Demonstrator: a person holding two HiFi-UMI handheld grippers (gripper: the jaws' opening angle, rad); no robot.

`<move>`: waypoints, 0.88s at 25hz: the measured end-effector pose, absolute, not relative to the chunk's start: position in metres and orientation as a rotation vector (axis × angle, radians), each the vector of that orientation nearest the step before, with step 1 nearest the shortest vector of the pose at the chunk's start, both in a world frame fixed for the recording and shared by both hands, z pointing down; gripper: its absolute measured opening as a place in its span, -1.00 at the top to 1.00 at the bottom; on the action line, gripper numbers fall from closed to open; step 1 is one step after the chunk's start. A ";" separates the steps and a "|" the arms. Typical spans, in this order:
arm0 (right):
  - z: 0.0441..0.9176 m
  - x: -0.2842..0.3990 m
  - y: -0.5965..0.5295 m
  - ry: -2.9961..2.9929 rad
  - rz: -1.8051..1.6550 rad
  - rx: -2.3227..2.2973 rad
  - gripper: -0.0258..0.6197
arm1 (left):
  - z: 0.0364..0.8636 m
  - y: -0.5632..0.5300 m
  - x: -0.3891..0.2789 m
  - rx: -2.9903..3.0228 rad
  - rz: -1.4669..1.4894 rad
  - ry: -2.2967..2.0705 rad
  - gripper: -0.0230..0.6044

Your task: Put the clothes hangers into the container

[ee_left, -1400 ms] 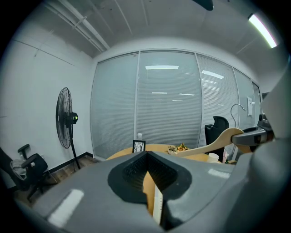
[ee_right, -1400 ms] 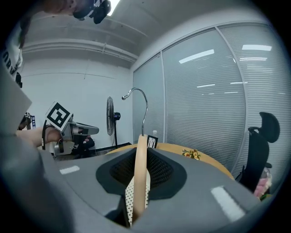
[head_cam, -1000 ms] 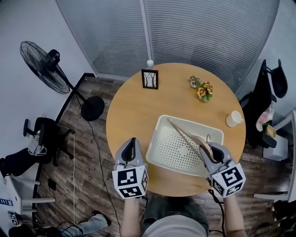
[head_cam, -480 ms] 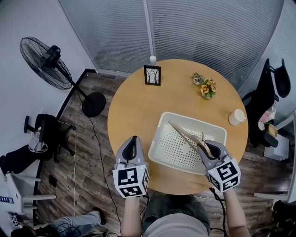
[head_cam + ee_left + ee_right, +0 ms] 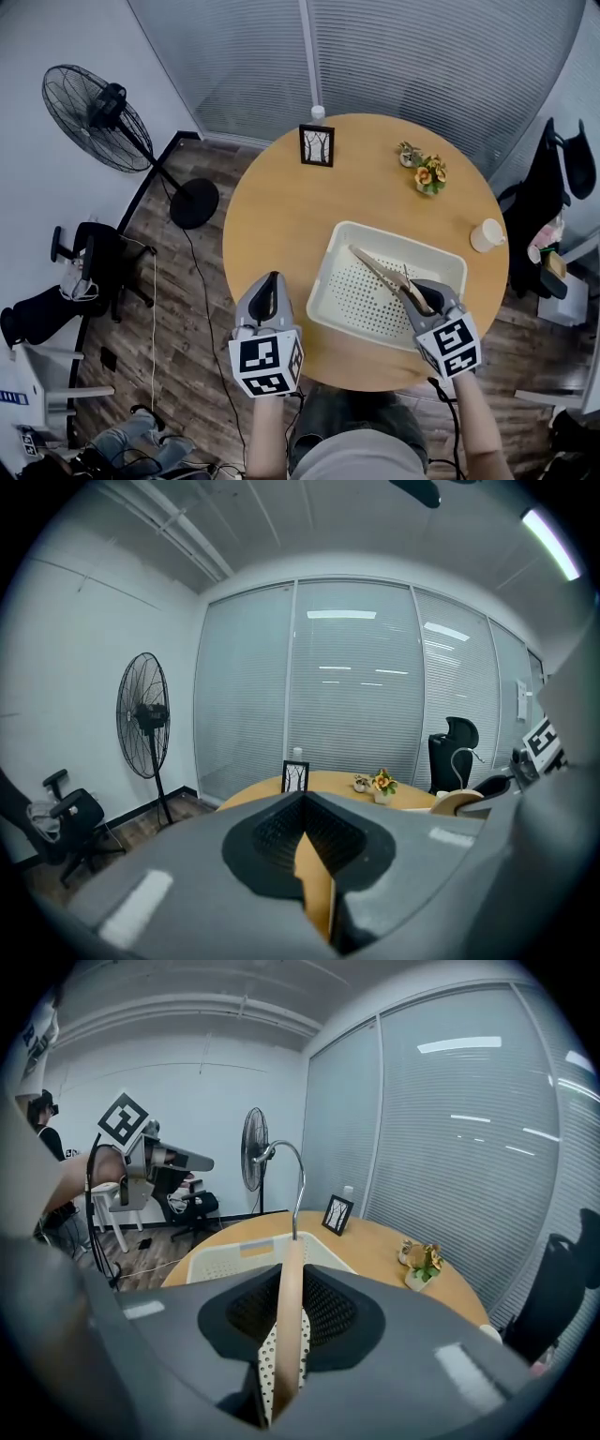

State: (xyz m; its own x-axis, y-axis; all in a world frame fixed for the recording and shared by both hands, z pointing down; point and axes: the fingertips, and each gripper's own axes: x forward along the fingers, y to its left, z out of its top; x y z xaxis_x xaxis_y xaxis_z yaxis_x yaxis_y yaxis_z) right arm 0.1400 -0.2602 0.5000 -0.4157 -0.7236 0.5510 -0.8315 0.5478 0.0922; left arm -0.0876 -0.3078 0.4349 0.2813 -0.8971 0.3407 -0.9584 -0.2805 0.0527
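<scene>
Wooden hanger (image 5: 381,273), pinched in the right gripper's (image 5: 419,298) jaws over the container (image 5: 403,240), could have snagged its rim; left gripper (image 5: 271,286) closed, empty.

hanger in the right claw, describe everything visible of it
The hanger is pale wood with a thin metal hook curving off its top. The right claw is shut on the wood near the hook, holding it tilted, one arm reaching out over the white perforated basket. Whether its tip touches the basket cannot be told.

Tan hanger (image 5: 379,273) – white perforated container (image 5: 403,239) – orange-brown table (image 5: 281,216).
</scene>
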 end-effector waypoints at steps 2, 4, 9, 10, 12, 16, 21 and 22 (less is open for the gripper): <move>0.504 0.137 -0.261 -2.238 0.258 1.234 0.66 | 0.436 -0.307 -0.089 2.300 0.360 -1.711 0.92; 0.509 0.135 -0.262 -2.228 0.249 1.219 0.66 | 0.438 -0.307 -0.091 2.293 0.358 -1.717 0.93; 0.516 0.130 -0.266 -2.207 0.223 1.196 0.66 | 0.442 -0.306 -0.095 2.276 0.365 -1.720 0.92; 0.518 0.129 -0.267 -2.200 0.216 1.193 0.66 | 0.443 -0.305 -0.096 2.273 0.368 -1.718 0.93; 0.520 0.128 -0.268 -2.185 0.196 1.189 0.66 | 0.445 -0.304 -0.099 2.267 0.372 -1.718 0.92; 0.526 0.126 -0.271 -2.157 0.150 1.178 0.66 | 0.448 -0.302 -0.104 2.254 0.375 -1.728 0.93; 0.533 0.122 -0.272 -2.129 0.098 1.151 0.66 | 0.451 -0.300 -0.110 2.236 0.377 -1.737 0.92; 0.534 0.121 -0.272 -2.125 0.092 1.147 0.66 | 0.452 -0.300 -0.111 2.231 0.376 -1.738 0.92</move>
State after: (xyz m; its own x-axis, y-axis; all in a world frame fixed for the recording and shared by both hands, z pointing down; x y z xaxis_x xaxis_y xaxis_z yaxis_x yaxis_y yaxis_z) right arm 0.1209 -0.2721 0.5338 -0.3546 -0.7043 0.6150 -0.7550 0.6037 0.2561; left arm -0.1111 -0.2996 0.4517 0.2388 -0.8957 0.3750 -0.9707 -0.2315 0.0653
